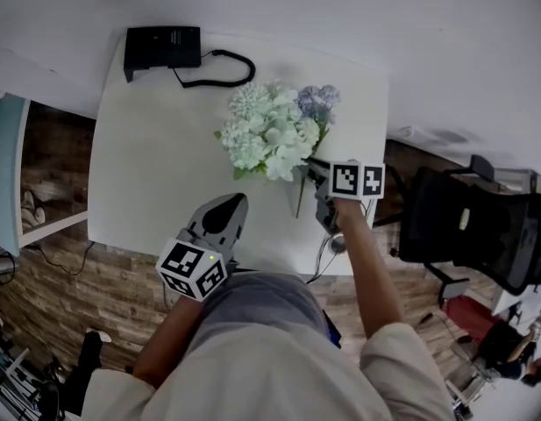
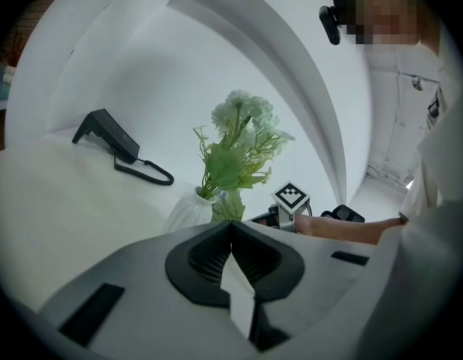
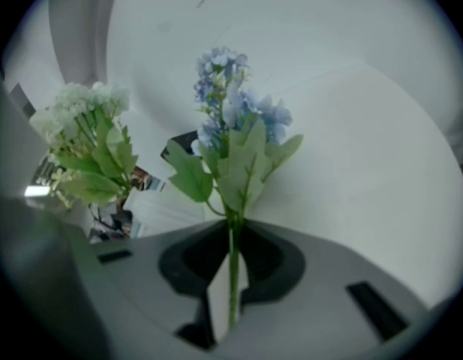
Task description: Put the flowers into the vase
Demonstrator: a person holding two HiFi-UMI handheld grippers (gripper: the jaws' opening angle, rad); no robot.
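A white vase (image 2: pixel 190 210) stands on the white table (image 1: pixel 156 147) and holds pale green-white flowers (image 1: pixel 268 132). Its body is hidden under the blooms in the head view. My right gripper (image 1: pixel 316 175) sits at the bouquet's right edge, shut on the green stem (image 3: pixel 233 265) of a blue flower sprig (image 3: pixel 229 100), which rises upright from between the jaws. The blue blooms (image 1: pixel 317 100) show beside the white ones. My left gripper (image 1: pixel 228 207) rests near the table's front edge, shut with nothing in it, pointing toward the vase.
A black telephone (image 1: pixel 162 46) with a coiled cord (image 1: pixel 216 70) lies at the table's far left corner. A black office chair (image 1: pixel 476 222) stands to the right of the table. A cable hangs off the table's front edge by my right arm.
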